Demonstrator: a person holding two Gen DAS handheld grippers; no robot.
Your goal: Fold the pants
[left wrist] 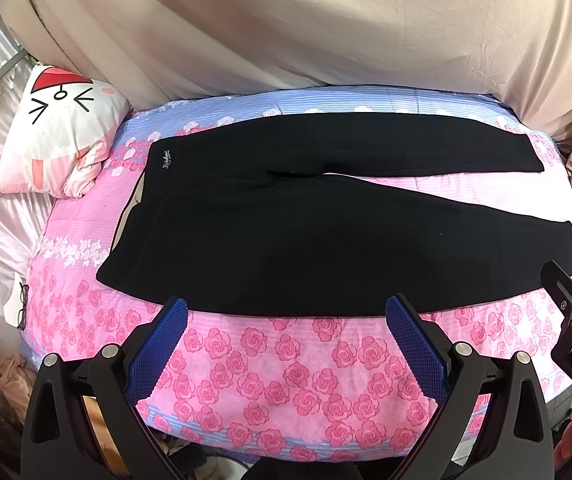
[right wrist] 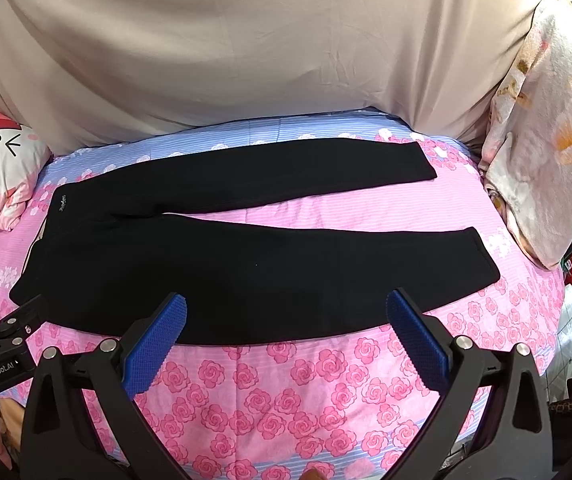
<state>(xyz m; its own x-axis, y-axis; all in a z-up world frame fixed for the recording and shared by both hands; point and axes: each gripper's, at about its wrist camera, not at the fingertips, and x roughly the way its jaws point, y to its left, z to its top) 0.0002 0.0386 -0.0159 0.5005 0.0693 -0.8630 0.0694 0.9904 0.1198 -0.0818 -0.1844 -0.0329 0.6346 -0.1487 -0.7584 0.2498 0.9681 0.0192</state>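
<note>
Blue ribbed pads (left wrist: 158, 344) of the left gripper (left wrist: 286, 312) are sitting spread wide, grasping nothing, hovering just short of the near edge of the black pants (left wrist: 305, 232). Likewise the right gripper (right wrist: 286, 316) is gaping, its fingers released over the rose-print quilt (right wrist: 286, 392). Both legs are lying flat and apart across the bed, waistband (left wrist: 138, 208) toward the cartoon pillow (left wrist: 58, 128), cuffs pointing right. No fold is showing yet, so the whole job appears to be waiting: joining the legs, then doubling lengthwise. A pale strip at the waistband is possibly lining; it is too small to tell.
</note>
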